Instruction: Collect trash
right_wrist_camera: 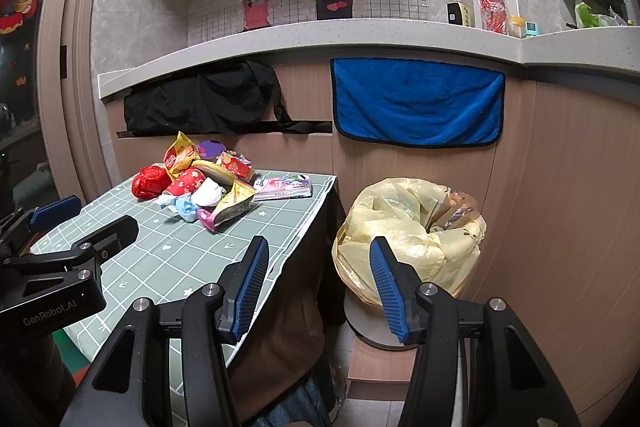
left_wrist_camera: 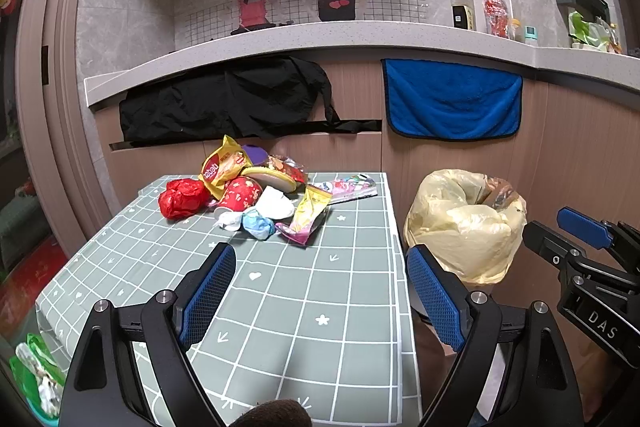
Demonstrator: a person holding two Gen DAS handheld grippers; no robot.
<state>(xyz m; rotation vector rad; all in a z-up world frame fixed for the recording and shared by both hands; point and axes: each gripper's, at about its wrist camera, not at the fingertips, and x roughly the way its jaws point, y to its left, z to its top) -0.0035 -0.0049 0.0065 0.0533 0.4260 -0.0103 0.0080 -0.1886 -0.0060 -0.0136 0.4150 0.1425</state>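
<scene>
With jaws spread wide and nothing held, left gripper (left_wrist_camera: pixel 320 291) hangs over the near part of the green grid tablecloth (left_wrist_camera: pixel 280 327). Right gripper (right_wrist_camera: pixel 316 287), also wide open and empty, sits off the table edge facing the yellow-bagged bin (right_wrist_camera: pixel 408 235). Trash pile (left_wrist_camera: pixel 256 191) lies at the table's far end, well apart from both.

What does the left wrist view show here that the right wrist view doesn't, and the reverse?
Only the left wrist view: green-and-white packaging low beside the table, plus the right claw seen from outside.

Only the right wrist view: the bin's grey base on a wooden stand, plus the left claw seen from outside.

Both: the trash pile on the checked tablecloth, the yellow-lined bin, the blue towel, both claws open and empty.
</scene>
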